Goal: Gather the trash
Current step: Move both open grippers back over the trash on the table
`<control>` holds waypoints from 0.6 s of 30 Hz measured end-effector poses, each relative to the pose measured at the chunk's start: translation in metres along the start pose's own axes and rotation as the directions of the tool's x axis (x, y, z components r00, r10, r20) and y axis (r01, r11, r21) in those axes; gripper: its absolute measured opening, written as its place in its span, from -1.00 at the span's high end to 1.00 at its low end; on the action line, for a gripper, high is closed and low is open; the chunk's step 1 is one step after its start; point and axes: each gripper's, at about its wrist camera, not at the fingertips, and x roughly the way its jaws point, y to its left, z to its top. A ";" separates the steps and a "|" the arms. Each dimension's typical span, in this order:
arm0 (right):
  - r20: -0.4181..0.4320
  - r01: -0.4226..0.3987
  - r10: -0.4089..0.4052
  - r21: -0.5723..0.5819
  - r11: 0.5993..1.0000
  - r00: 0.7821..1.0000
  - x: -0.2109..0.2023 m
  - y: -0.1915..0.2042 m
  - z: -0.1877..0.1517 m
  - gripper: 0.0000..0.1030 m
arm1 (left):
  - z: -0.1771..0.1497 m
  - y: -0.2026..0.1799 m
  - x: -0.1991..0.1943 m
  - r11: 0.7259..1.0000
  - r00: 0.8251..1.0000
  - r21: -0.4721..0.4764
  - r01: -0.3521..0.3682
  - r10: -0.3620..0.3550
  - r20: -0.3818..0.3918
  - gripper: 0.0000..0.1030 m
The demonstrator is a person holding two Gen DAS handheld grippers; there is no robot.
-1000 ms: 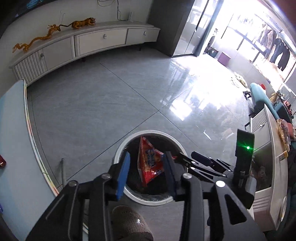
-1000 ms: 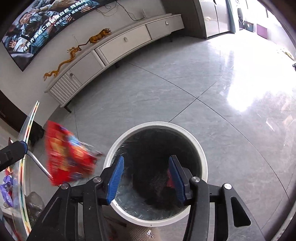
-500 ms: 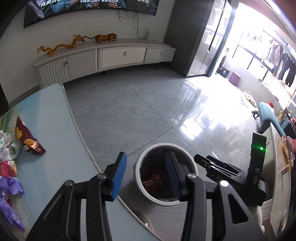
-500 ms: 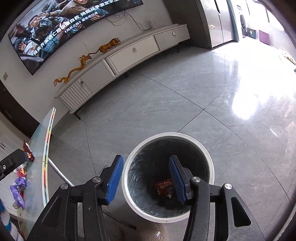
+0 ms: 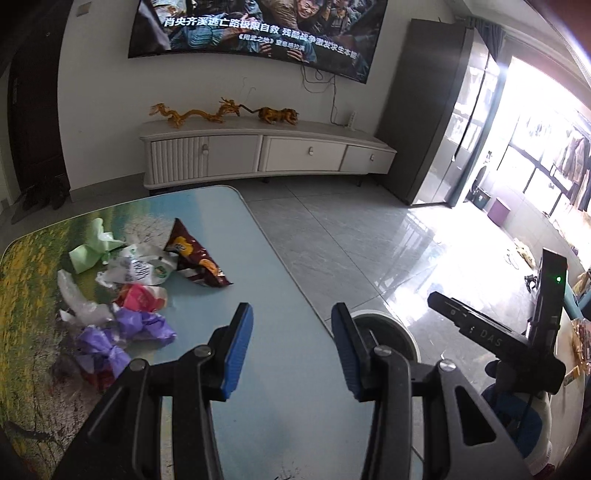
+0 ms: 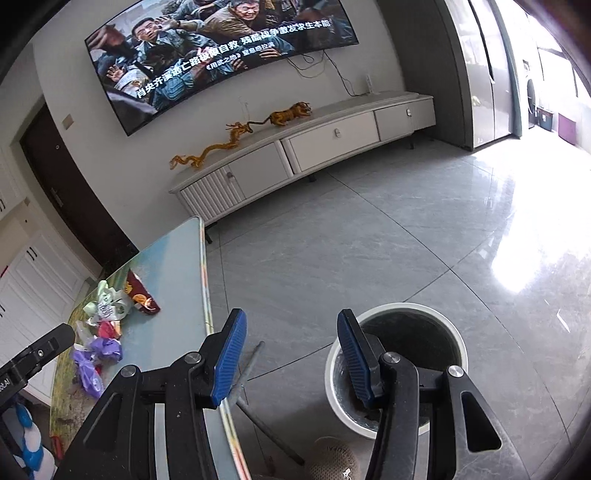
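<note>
A heap of trash lies on the table's left part: a dark red snack bag (image 5: 195, 258), a white wrapper (image 5: 135, 267), a green wrapper (image 5: 92, 247), a red wrapper (image 5: 138, 297) and purple wrappers (image 5: 122, 336). My left gripper (image 5: 291, 347) is open and empty above the table (image 5: 280, 406), right of the heap. My right gripper (image 6: 291, 356) is open and empty, above the gap between the table edge and the white bin (image 6: 399, 365). The heap also shows in the right wrist view (image 6: 107, 321). The bin's rim shows in the left wrist view (image 5: 391, 328).
A white TV cabinet (image 5: 266, 155) with gold figurines stands along the far wall under a large screen (image 5: 255, 29). Grey tiled floor (image 6: 369, 251) lies between the table and the cabinet. The table's metal leg (image 6: 255, 369) stands beside the bin.
The red snack bag dropped from my left gripper into the bin. Both grippers then rose and swung left, so the table and its trash heap came into view.
</note>
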 end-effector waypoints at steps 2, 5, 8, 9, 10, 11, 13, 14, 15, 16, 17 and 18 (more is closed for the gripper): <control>0.005 -0.011 0.011 -0.024 1.000 1.000 -0.003 0.015 0.001 0.05 | -0.009 0.009 -0.009 1.000 1.000 -0.020 -0.015 0.015 0.015 0.18; 0.008 -0.024 0.024 -0.058 0.998 1.000 -0.007 0.038 0.003 0.05 | -0.011 0.030 -0.023 0.998 0.999 -0.062 -0.031 0.033 0.033 0.18; 0.009 -0.039 0.040 -0.092 0.995 0.999 -0.009 0.058 0.002 0.05 | -0.014 0.047 -0.035 0.994 0.997 -0.093 -0.049 0.054 0.051 0.18; 0.009 -0.047 0.048 -0.101 0.994 0.999 -0.009 0.065 0.002 0.05 | -0.015 0.053 -0.038 0.993 0.997 -0.103 -0.054 0.060 0.057 0.18; 0.007 -0.056 0.057 -0.109 0.992 0.998 -0.009 0.072 0.001 0.05 | -0.016 0.058 -0.041 0.992 0.996 -0.113 -0.060 0.068 0.062 0.18; 0.006 -0.063 0.064 -0.118 0.991 0.998 -0.009 0.078 0.001 0.05 | -0.016 0.063 -0.045 0.990 0.995 -0.126 -0.068 0.077 0.066 0.18; 0.001 -0.077 0.078 -0.141 0.987 0.997 -0.009 0.091 -0.001 0.05 | -0.019 0.074 -0.051 0.985 0.993 -0.150 -0.081 0.093 0.074 0.18; -0.002 -0.085 0.085 -0.151 0.985 0.996 -0.009 0.098 -0.001 0.05 | -0.021 0.081 -0.054 0.982 0.992 -0.168 -0.090 0.104 0.077 0.18; -0.007 -0.095 0.095 -0.162 0.982 0.995 -0.008 0.104 -0.002 0.05 | -0.022 0.088 -0.055 0.979 0.990 -0.179 -0.098 0.113 0.078 0.18; -0.011 -0.103 0.103 -0.174 0.979 0.995 -0.008 0.110 -0.003 0.05 | -0.024 0.093 -0.056 0.975 0.989 -0.191 -0.111 0.128 0.079 0.18; -0.015 -0.111 0.110 -0.185 0.976 0.994 -0.008 0.116 -0.004 0.05 | -0.026 0.099 -0.057 0.971 0.986 -0.202 -0.124 0.143 0.080 0.18; -0.019 -0.122 0.120 -0.196 0.973 0.993 -0.007 0.123 -0.005 0.05 | -0.029 0.106 -0.058 0.967 0.985 -0.215 -0.136 0.156 0.079 0.18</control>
